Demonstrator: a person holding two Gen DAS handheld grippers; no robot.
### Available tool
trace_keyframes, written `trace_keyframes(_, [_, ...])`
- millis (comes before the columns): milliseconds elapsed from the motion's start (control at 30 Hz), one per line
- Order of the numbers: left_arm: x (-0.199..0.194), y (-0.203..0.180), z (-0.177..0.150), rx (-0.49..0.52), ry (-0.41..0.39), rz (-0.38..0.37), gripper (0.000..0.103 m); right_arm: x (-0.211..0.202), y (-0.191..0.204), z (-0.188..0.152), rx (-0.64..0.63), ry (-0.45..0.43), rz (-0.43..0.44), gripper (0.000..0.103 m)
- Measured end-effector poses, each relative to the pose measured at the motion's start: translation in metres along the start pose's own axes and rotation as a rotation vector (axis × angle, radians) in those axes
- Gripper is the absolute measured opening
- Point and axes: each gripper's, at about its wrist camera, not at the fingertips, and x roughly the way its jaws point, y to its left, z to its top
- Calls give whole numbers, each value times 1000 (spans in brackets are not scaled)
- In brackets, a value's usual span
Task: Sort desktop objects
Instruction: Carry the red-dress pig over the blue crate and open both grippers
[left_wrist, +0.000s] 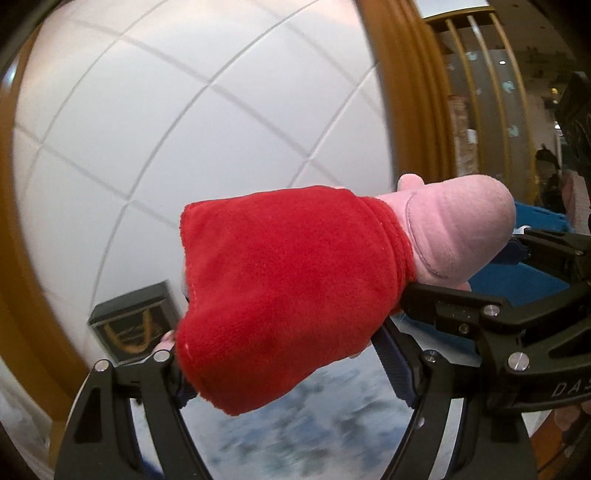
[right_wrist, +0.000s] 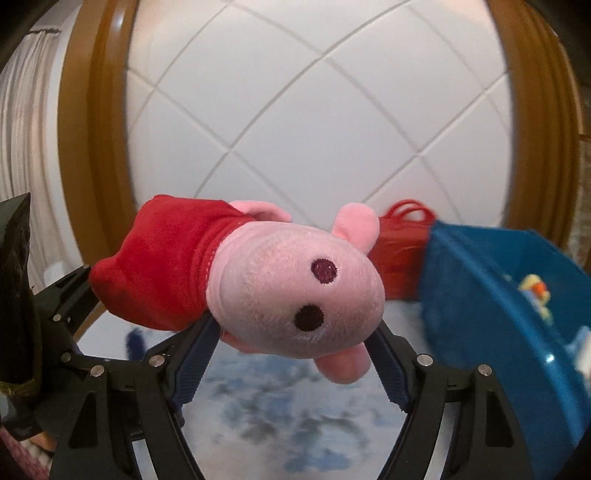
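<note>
Red plush fabric fills both wrist views: a pink pig plush toy (left_wrist: 332, 266) in a red dress is carried off the surface between two tools. Its dress end is clamped in the left gripper (left_wrist: 284, 365), while the head end (right_wrist: 295, 291) is pinched by the right gripper (right_wrist: 291, 362), so both are closed on the toy. A blue plastic bin (right_wrist: 491, 295), already holding small items, is seen at about three o'clock in the right wrist view, apparently the destination. A dark box (left_wrist: 133, 325) stands at eight o'clock in the left view. Because the toy is soft and shared between two holds, it could be stretched or slipped out if the hands drift apart, or snagged on the bin rim.
</note>
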Motion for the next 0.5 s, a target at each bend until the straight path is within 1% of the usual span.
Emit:
trace_keyframes(167, [17, -82, 34, 26, -36, -72, 80, -40, -76, -2, 29, -25, -65, 80])
trace_keyframes(200, [22, -101, 42, 34, -41, -88, 80, -50, -96, -3, 38, -31, -83, 80])
trace_keyframes(367, [43, -189, 71, 78, -56, -175, 80, -84, -176, -8, 77, -45, -151, 80])
trace_keyframes(500, [54, -251, 94, 121, -60, -235, 80, -115, -245, -11, 125, -61, -211, 80])
